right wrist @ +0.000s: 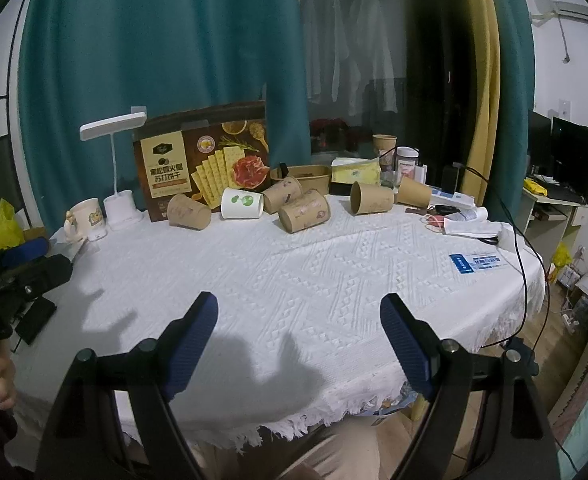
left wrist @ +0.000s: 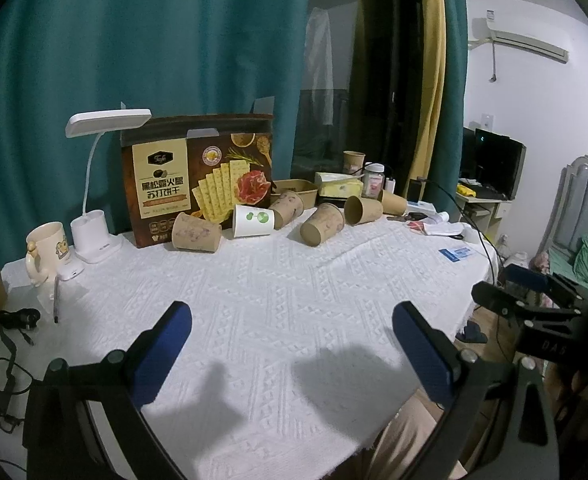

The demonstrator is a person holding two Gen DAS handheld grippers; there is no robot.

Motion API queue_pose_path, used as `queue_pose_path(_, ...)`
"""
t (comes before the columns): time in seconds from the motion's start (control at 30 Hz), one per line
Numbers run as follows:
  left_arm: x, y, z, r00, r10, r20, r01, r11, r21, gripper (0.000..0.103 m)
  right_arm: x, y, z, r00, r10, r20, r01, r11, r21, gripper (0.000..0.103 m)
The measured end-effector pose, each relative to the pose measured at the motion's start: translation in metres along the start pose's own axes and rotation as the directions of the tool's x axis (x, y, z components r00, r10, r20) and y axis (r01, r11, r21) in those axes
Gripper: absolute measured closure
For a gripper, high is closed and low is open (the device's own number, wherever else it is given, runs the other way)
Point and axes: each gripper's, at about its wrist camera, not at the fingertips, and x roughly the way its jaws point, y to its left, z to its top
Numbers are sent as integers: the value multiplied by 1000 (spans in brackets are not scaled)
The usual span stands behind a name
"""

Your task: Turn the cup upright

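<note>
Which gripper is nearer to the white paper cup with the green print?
Left, though only slightly. The left gripper sits almost straight in front of the white cup; the right gripper is set further to its right. Both are open at the table's near edge.

A white textured cloth covers the surface [right wrist: 294, 280]. Paper cups [right wrist: 304, 211] lie tipped before the cracker box [right wrist: 201, 164]; a lamp [right wrist: 119, 200] and mug [right wrist: 83, 218] stand left of it.
</note>
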Motion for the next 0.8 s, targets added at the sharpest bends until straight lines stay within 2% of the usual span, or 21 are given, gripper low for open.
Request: queue_pose_path(0.8, -4, -2, 4, 1000, 5, 9, -5, 1000, 5, 3, -5, 10, 0, 1000, -6, 17, 6, 1000, -3, 22)
